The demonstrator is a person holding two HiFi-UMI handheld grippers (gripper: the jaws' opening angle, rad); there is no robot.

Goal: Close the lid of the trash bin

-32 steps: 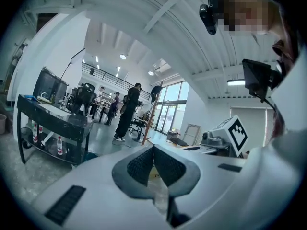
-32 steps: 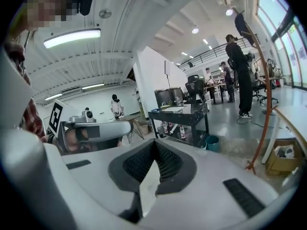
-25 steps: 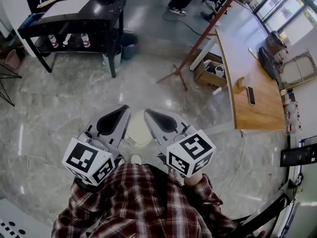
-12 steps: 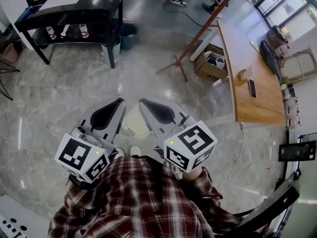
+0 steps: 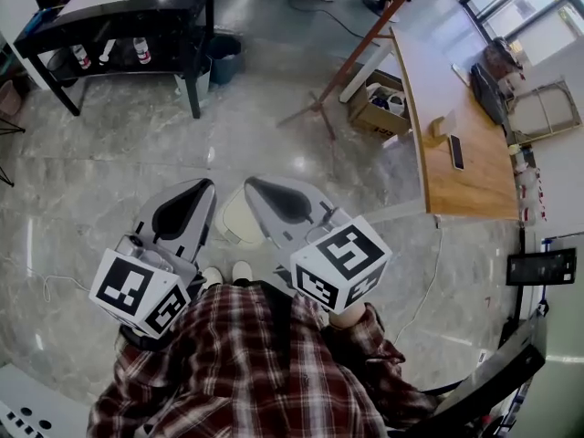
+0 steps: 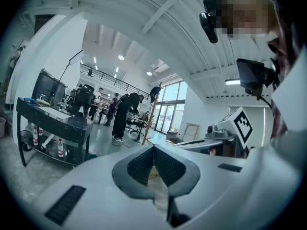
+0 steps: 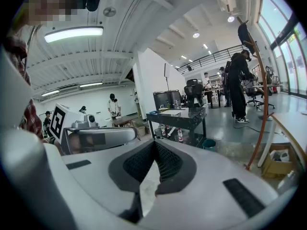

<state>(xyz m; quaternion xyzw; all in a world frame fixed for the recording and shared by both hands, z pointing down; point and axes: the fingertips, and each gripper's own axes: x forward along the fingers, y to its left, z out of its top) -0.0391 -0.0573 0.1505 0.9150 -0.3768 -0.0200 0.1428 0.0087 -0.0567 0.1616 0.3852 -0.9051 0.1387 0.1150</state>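
Head view: our left gripper (image 5: 203, 186) and right gripper (image 5: 250, 186) hover, jaws together and empty, over the trash bin (image 5: 234, 223), which we judge already closed.

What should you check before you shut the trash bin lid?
1. Left gripper empty: ok. Its fingers are together with nothing between them.
2. Right gripper empty: ok. Its fingers are together with nothing between them.
3. Trash bin found: ok. It stands on the floor just ahead of the shoes, partly hidden by both grippers.
4. Lid open or closed: cannot tell. Too little of the bin's top shows.
5. Grippers aimed at the bin: not ok. Both gripper views look out across the room and do not show the bin.
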